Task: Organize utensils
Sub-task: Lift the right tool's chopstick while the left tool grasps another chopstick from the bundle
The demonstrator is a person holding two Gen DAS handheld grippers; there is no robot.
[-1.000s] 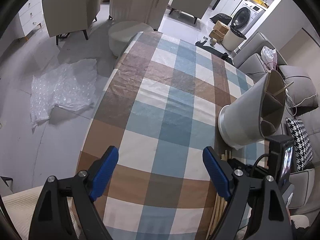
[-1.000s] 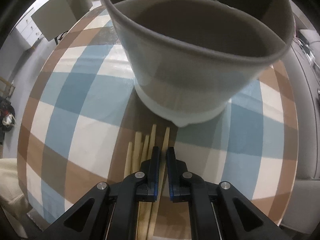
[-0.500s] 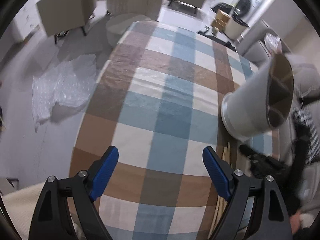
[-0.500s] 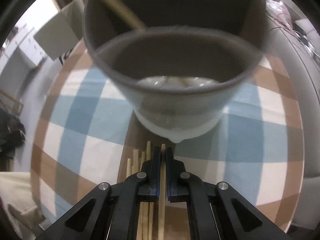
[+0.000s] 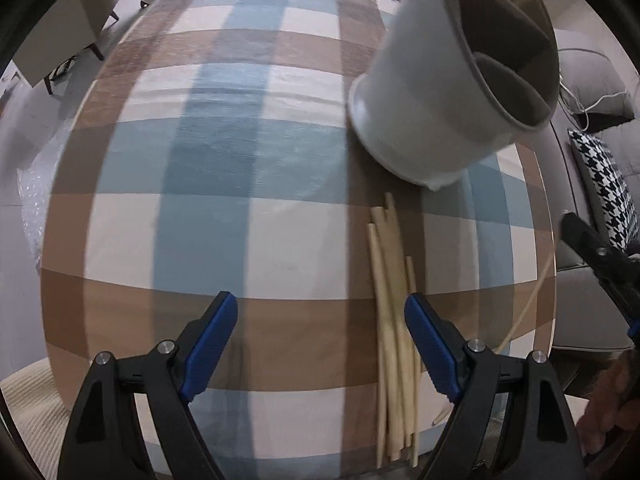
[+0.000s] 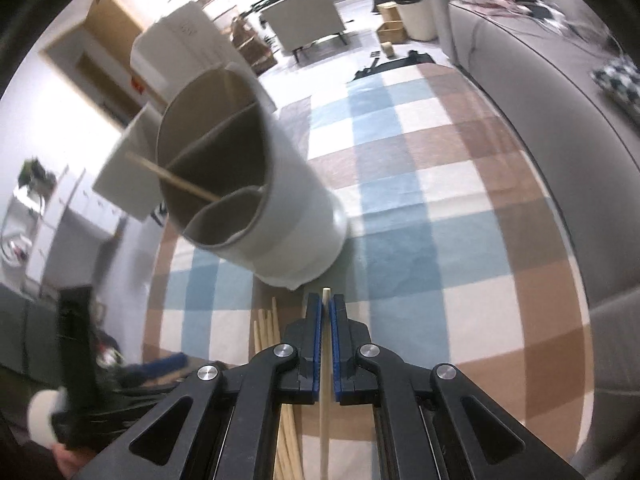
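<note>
While one chopstick (image 6: 324,380) is pinched by the right gripper (image 6: 325,312) near the divided holder (image 6: 256,184), the closing, empty left gripper (image 5: 320,344) is held wide over the remaining chopsticks (image 5: 390,320).

Soft, even indoor light fills both views — no hard glare. The holder (image 5: 436,92) casts a faint shadow on the cloth (image 5: 224,152). Fisheye bending curves the table edges, with black vignette at the corners. Motion blur smears the right view's left side — the holder's rim too.

Chopstick (image 6: 325,360) now lifted off table (image 6: 460,240)
</note>
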